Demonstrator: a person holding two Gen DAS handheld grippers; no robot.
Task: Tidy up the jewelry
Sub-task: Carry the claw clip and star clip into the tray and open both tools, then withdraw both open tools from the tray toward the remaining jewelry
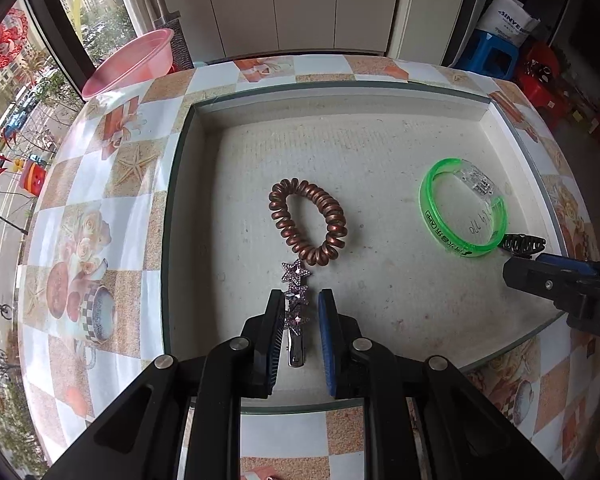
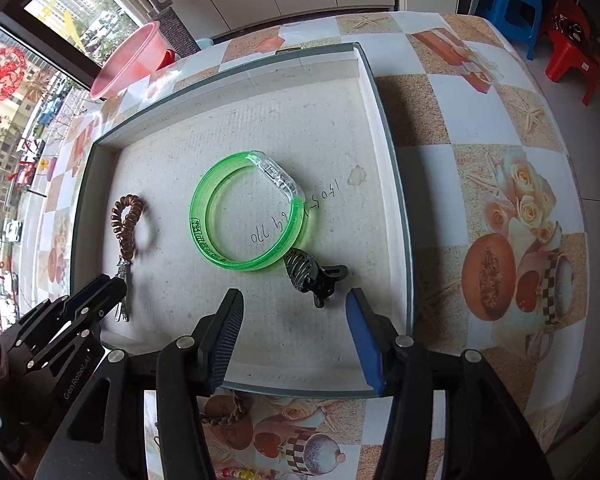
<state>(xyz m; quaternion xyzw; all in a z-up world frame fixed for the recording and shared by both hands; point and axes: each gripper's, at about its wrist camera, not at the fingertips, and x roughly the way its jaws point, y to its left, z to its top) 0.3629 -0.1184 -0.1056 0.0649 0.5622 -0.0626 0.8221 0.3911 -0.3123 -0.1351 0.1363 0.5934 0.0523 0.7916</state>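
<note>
Grey, speckled tray (image 1: 204, 128) on our tiled-pattern table (image 1: 100, 200).
Left gripper (image 1: 302, 320) clenches the star clip (image 1: 296, 304); right gripper (image 2: 296, 316) hangs released above the black clip (image 2: 314, 276).

Both wrist fisheyes look steeply down, close over the shallow tray (image 1: 188, 168) on the desk (image 2: 480, 128). Left cam sits left, right cam right. Shared: tray floor, green bracelet (image 1: 456, 216), coil hair tie (image 2: 128, 224).
</note>
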